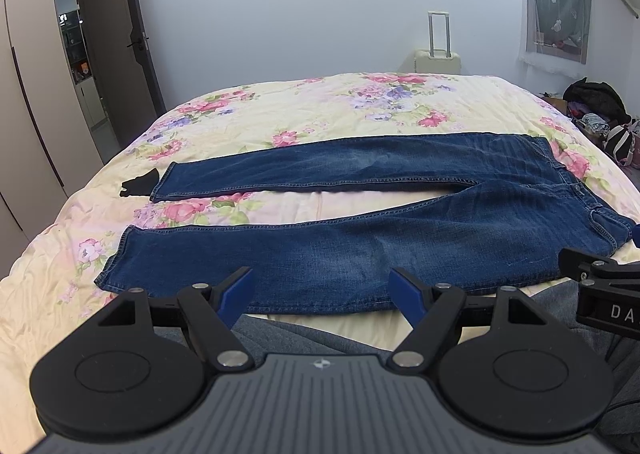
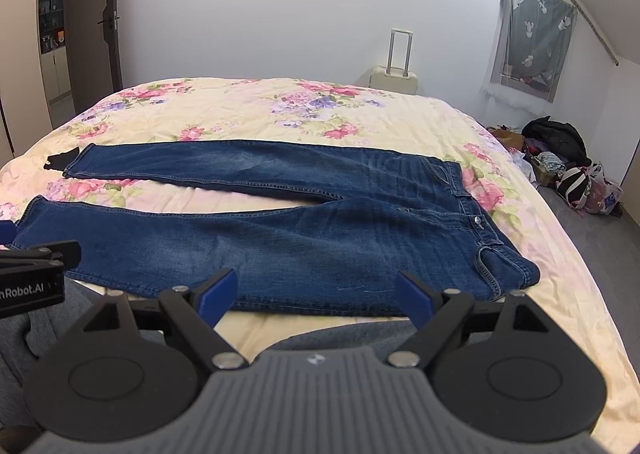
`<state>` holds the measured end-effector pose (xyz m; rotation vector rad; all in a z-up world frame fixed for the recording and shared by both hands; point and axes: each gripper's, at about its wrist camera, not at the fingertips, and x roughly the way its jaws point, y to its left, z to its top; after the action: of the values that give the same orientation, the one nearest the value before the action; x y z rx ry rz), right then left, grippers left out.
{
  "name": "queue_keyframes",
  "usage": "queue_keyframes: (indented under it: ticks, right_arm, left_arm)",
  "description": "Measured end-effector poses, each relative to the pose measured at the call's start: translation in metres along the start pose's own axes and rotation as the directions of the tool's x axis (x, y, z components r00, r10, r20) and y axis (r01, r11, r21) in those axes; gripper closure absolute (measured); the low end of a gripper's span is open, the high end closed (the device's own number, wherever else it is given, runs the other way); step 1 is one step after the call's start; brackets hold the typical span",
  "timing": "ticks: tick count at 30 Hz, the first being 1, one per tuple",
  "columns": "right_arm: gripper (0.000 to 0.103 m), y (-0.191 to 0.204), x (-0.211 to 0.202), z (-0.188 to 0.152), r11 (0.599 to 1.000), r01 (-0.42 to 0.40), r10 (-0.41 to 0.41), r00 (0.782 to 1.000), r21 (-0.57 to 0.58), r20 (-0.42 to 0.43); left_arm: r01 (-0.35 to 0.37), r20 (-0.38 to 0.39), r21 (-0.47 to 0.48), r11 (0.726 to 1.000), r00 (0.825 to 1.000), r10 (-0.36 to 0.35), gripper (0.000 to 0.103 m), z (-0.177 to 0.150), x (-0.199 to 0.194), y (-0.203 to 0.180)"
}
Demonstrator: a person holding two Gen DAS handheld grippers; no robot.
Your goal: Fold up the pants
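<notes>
Blue jeans [image 1: 360, 250] lie flat on the floral bed, legs spread apart and pointing left, waistband at the right; they also show in the right wrist view [image 2: 320, 238]. My left gripper [image 1: 322, 290] is open and empty, just short of the near leg's front edge. My right gripper [image 2: 316, 290] is open and empty, at the front edge near the hip. Each gripper shows at the edge of the other's view: the right one [image 1: 600, 286] and the left one [image 2: 36, 274].
The bed [image 1: 320, 105] has a cream floral cover. A small black item [image 1: 138, 183] lies by the far leg's hem. A cream suitcase [image 1: 438, 57] stands behind the bed. Bags and clothes [image 2: 560, 165] lie on the floor at right. A door [image 1: 116, 45] is at left.
</notes>
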<state>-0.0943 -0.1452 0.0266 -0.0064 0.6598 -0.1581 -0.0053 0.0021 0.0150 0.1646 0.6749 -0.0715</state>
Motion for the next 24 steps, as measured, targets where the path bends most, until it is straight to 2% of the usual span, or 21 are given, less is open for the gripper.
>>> queue_keyframes:
  ticks: [24]
  right_arm:
    - [0.021, -0.0024, -0.0044, 0.0007, 1.0, 0.005, -0.005, 1.0, 0.004, 0.01]
  left_arm:
    - [0.001, 0.012, 0.001, 1.0, 1.0, -0.001, 0.014, -0.0007, -0.0058, 0.002]
